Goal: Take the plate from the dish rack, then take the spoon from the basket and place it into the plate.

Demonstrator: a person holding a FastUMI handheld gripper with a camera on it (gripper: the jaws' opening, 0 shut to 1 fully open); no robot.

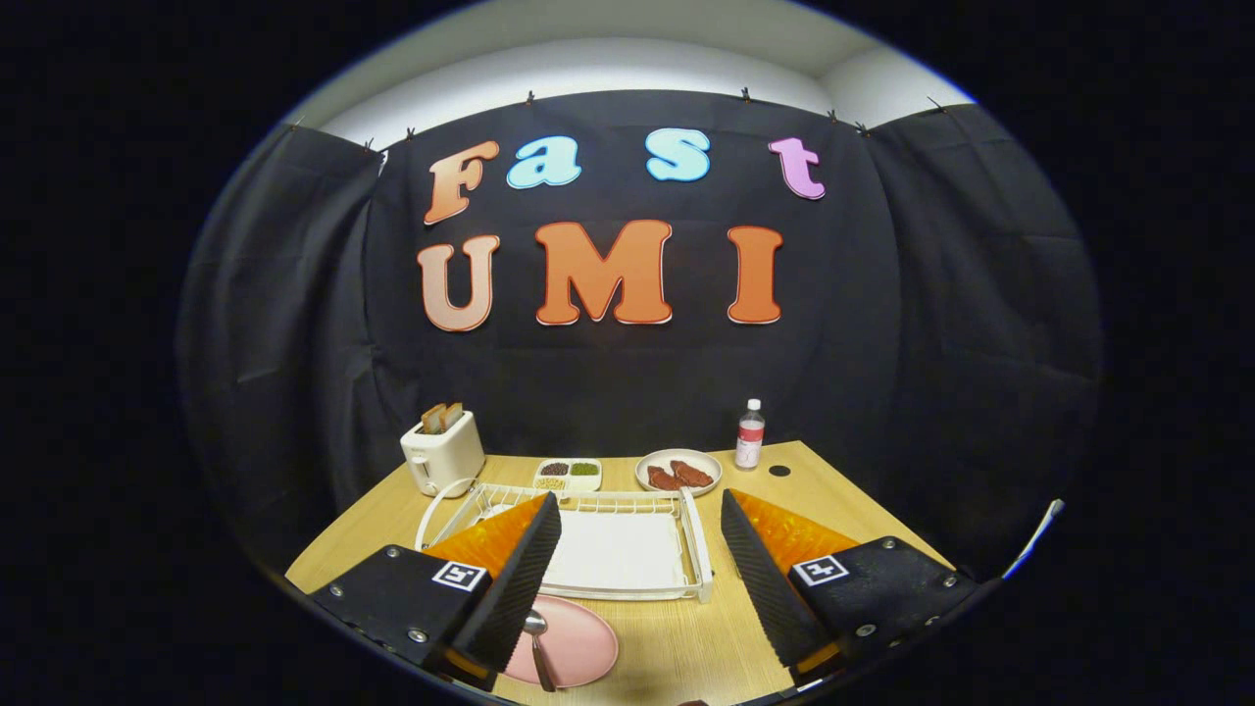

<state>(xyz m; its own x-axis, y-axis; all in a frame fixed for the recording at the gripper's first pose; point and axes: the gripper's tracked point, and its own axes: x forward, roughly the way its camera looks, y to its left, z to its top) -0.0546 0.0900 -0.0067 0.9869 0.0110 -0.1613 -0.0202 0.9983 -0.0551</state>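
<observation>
A pink plate (574,642) lies flat near the tabletop's front edge, before the white rack (627,544). A metal spoon (537,642) rests on it, handle forward.

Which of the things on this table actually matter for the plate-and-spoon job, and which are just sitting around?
Part of the job:
- pink plate, on the table by the claw, which is open and holds nothing
- spoon, lying in the plate
- dish rack, beyond the plate

Just sitting around:
- toaster with bread
- snack tray
- dish of meat
- bottle
</observation>
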